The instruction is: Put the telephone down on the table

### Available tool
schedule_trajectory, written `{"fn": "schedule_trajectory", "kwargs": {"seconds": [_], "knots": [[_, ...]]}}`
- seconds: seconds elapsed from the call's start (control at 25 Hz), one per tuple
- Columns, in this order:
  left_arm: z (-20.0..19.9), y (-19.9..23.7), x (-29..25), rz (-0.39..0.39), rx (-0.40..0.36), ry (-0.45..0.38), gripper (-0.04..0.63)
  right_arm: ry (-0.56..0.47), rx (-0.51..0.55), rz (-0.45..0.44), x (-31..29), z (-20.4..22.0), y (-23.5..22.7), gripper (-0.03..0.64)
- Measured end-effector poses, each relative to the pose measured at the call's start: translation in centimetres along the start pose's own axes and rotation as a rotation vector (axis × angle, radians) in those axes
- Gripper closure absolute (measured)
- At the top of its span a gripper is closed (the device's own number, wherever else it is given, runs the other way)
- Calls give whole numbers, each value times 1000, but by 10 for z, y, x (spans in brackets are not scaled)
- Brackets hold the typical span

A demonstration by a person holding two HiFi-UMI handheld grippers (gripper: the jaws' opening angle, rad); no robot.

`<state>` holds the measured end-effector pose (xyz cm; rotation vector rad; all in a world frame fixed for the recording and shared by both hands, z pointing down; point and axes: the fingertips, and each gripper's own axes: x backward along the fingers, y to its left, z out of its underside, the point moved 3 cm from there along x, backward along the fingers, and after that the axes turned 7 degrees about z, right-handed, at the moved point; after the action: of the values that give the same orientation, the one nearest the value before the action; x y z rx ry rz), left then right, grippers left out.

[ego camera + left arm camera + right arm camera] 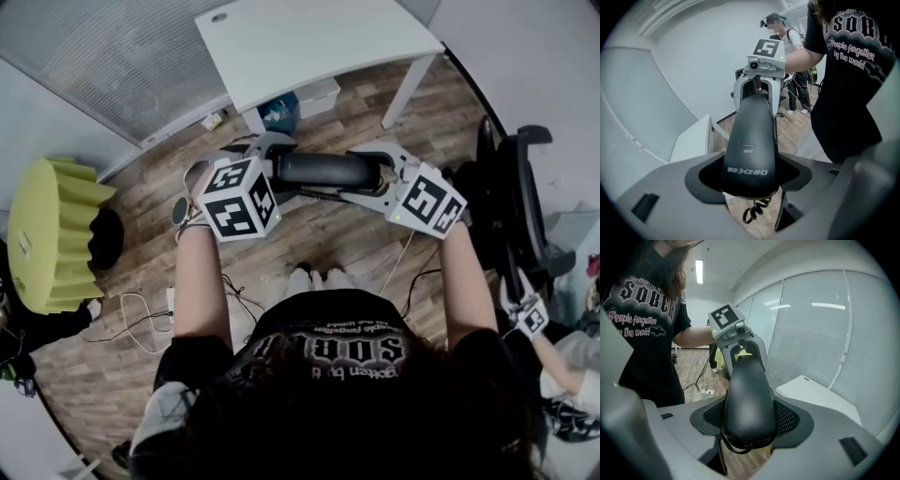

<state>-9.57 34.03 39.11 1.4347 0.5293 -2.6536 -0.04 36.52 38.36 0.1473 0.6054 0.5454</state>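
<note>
Well short of the white table's near edge, the black telephone hangs over open wood floor — ends pinched by left gripper and right gripper; underside reads CHINO-E, A081.

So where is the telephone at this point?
In the head view the telephone hangs above the floor at centre, clamped between the left gripper and right gripper, short of the white table.
</note>
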Motion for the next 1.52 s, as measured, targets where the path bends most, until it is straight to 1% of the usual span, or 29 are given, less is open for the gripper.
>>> {"fn": "schedule_trajectory", "kwargs": {"seconds": [0.28,0.68,0.88,1.2,1.52], "knots": [[17,13,7,-2,-7,-10,295,6,-1,-1,-19,-9,-8,333],[43,35,19,-4,-32,-22,295,7,-6,23,-47,-25,-21,333],[47,45,16,2,-32,-30,295,16,-8,18,-53,-24,-31,333],[58,80,3,9,-16,-31,295,27,-13,1,-72,-16,-65,333],[59,137,-16,7,6,-4,295,17,-14,-12,-87,-4,-123,333]]}}
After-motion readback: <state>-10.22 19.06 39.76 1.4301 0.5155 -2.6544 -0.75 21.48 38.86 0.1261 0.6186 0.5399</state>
